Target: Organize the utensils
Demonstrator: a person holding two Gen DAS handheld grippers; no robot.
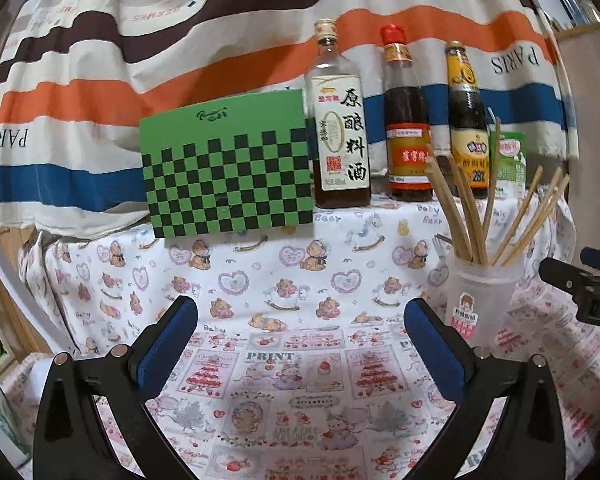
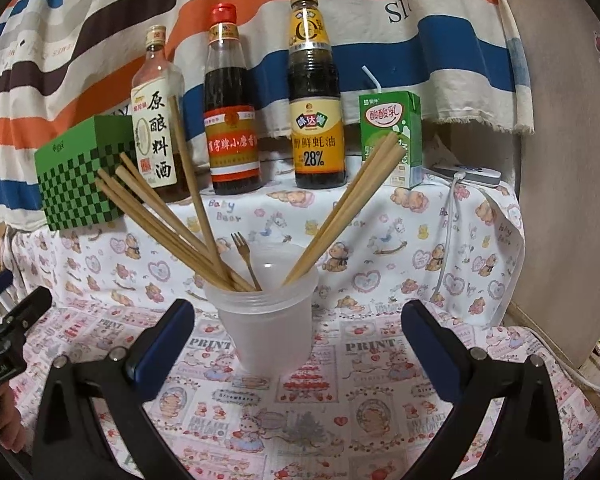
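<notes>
A translucent plastic cup (image 2: 266, 320) stands on the patterned tablecloth and holds several wooden chopsticks (image 2: 168, 220) and a small fork (image 2: 246, 258). In the right wrist view it sits between and just beyond my right gripper (image 2: 298, 334), which is open and empty. In the left wrist view the cup (image 1: 482, 300) with chopsticks (image 1: 464, 216) stands to the right of my left gripper (image 1: 300, 332), which is open and empty over bare cloth. The right gripper's body shows at the far right edge of that view.
At the back stand a green checkered box (image 1: 226, 168), a cooking wine bottle (image 1: 340, 128), two dark sauce bottles (image 1: 406, 128) (image 1: 466, 128) and a green milk carton (image 2: 392, 136). A white device with a cable (image 2: 466, 174) lies at the right. A striped cloth hangs behind.
</notes>
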